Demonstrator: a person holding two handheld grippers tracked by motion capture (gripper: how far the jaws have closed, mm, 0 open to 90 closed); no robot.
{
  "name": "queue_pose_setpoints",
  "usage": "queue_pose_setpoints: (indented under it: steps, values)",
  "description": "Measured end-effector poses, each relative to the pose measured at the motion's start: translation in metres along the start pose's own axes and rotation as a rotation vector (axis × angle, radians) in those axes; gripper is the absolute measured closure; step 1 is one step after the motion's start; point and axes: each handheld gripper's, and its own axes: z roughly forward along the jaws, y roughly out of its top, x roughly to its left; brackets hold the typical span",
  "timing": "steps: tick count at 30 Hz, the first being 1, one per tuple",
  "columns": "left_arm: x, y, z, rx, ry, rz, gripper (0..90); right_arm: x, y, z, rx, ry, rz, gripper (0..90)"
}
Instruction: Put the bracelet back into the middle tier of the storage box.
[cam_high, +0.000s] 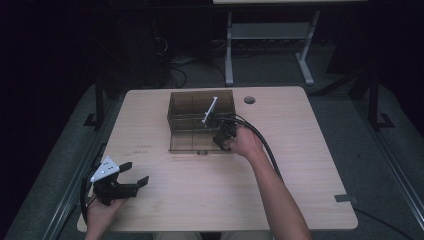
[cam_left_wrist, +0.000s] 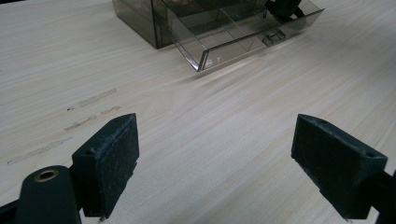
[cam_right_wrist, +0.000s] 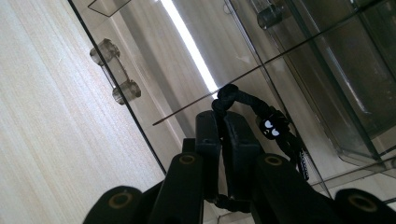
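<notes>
A smoky clear drawer box (cam_high: 200, 102) stands at the back middle of the wooden table (cam_high: 300, 165), its divided drawer (cam_high: 192, 142) pulled out toward me. My right gripper (cam_high: 222, 136) hangs over the drawer's right front corner. In the right gripper view it (cam_right_wrist: 223, 122) is shut on a black braided cord (cam_right_wrist: 240, 99) that carries a small bead with white eyes (cam_right_wrist: 270, 127), just above the drawer floor and behind the clear handle (cam_right_wrist: 116, 70). My left gripper (cam_high: 138, 171) rests at the table's front left, open with nothing between its pads (cam_left_wrist: 109, 163), facing the drawer (cam_left_wrist: 224, 42).
A round cable hole (cam_high: 249, 100) sits right of the box. A strip of grey tape (cam_high: 346, 198) lies near the front right corner. Faint scuff marks (cam_left_wrist: 88, 100) show on the wood. Another desk's white legs (cam_high: 229, 55) and cables stand on the floor behind.
</notes>
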Motion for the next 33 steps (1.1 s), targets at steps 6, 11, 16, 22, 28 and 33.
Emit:
queue_pose_setpoints:
  steps: [6,11,16,22,28,33]
  values:
    - [0.0,0.0,0.0,-0.002,-0.002,0.001,14.5,0.0,0.001,0.002,0.011,-0.01,0.002,84.7]
    - [0.0,0.0,0.0,-0.001,-0.002,-0.003,14.5,0.0,0.001,0.002,0.013,-0.019,0.01,84.7]
    - [0.0,0.0,0.0,-0.002,-0.002,-0.004,14.5,-0.001,0.001,0.001,0.015,-0.022,0.032,84.8]
    - [-0.001,0.0,0.0,-0.005,-0.003,-0.004,14.5,0.0,0.001,0.002,0.018,-0.025,0.02,83.1]
    - [0.0,0.001,0.001,-0.005,-0.005,-0.009,14.4,0.004,0.0,-0.003,-0.007,-0.024,-0.008,67.8]
    - [0.0,0.001,0.001,-0.005,-0.003,-0.008,14.4,0.006,-0.001,-0.012,-0.052,-0.012,-0.015,64.0]
